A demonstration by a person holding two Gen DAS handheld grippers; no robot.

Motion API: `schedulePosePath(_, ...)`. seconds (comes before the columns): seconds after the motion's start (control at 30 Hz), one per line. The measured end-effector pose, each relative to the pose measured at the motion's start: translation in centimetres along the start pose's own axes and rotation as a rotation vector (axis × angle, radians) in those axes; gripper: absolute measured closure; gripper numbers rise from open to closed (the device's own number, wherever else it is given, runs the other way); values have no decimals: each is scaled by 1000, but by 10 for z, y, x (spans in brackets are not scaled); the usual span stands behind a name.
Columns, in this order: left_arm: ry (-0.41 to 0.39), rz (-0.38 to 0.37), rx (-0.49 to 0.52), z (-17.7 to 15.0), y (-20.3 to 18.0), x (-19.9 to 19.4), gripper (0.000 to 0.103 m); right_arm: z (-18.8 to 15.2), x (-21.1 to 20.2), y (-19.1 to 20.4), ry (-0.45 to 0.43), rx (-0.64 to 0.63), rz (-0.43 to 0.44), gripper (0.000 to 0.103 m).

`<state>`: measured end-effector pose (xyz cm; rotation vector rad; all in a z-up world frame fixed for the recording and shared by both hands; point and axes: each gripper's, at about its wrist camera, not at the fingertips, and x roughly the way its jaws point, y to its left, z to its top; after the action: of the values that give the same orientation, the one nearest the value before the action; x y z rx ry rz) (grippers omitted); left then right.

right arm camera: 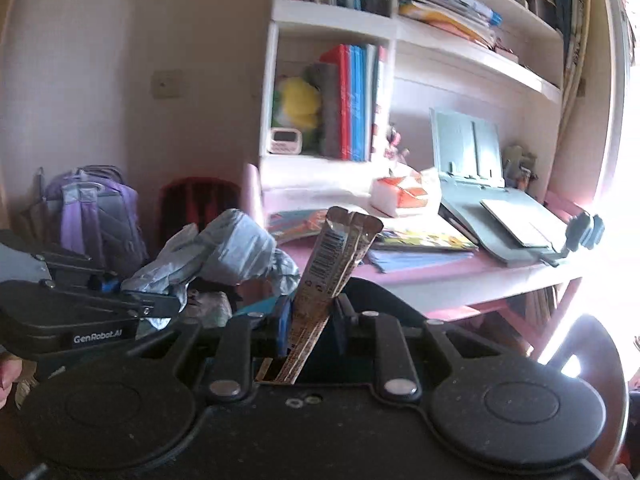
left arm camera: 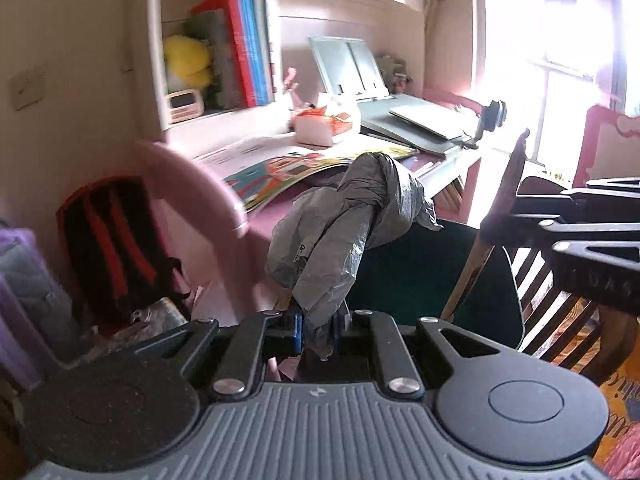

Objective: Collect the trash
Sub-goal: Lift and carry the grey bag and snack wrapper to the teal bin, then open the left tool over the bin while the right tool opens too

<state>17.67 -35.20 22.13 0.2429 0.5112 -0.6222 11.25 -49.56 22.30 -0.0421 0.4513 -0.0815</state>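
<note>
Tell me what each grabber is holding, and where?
Left gripper pinches the grey plastic bag by its lower end. Right gripper grips the brown wrapper near its lower end.

A pink desk (right arm camera: 460,276) bears open picture books (right arm camera: 424,238) and a grey bookstand (right arm camera: 500,208).

— What's against that wall?

— A pink desk (right arm camera: 460,276) under white shelves (right arm camera: 472,46), books (right arm camera: 354,100) standing in one cubby.

— And the light?

— Glare pours through the window (left arm camera: 560,52) on the right, washing out that side. A pale wall (right arm camera: 120,60) on the left, backpacks (right arm camera: 100,220) leaning against it.
</note>
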Motion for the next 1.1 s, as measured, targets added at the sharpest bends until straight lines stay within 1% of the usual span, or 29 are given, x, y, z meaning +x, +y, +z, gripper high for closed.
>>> schedulePosePath(0.07,18,-7,28,7,-9,13,90,0,9,-8,24,8,-3,82)
schedulePosePath(0.17,76,-18,51,14,-24,36,90,-8,27,-16,80,9,0,82)
schedulePosePath(0.2,102,-26,70,15,-30,46,90,-12,32,-20,98,14,2,82)
schedulePosePath(0.27,131,-23,97,16,-38,61,90,-21,43,-26,135,24,9,82)
schedulePosePath(0.5,258,-29,133,8,-57,119,90,-47,74,-41,251,29,35,81)
schedulePosePath(0.67,314,-43,159,1,-67,144,90,-58,90,-44,312,15,46,81)
schedulePosePath(0.73,327,-49,172,0,-69,151,89,-61,93,-46,324,12,59,79)
schedulePosePath(0.77,332,-49,177,0,-69,152,89,-63,93,-46,322,14,55,80)
schedulePosePath(0.8,338,-50,180,-1,-70,154,89,-63,94,-47,321,13,52,78)
schedulePosePath(0.97,352,-76,152,-3,-68,157,88,-65,94,-53,317,28,56,74)
schedulePosePath(1.1,343,-91,146,-3,-67,153,82,-64,90,-57,301,41,52,72)
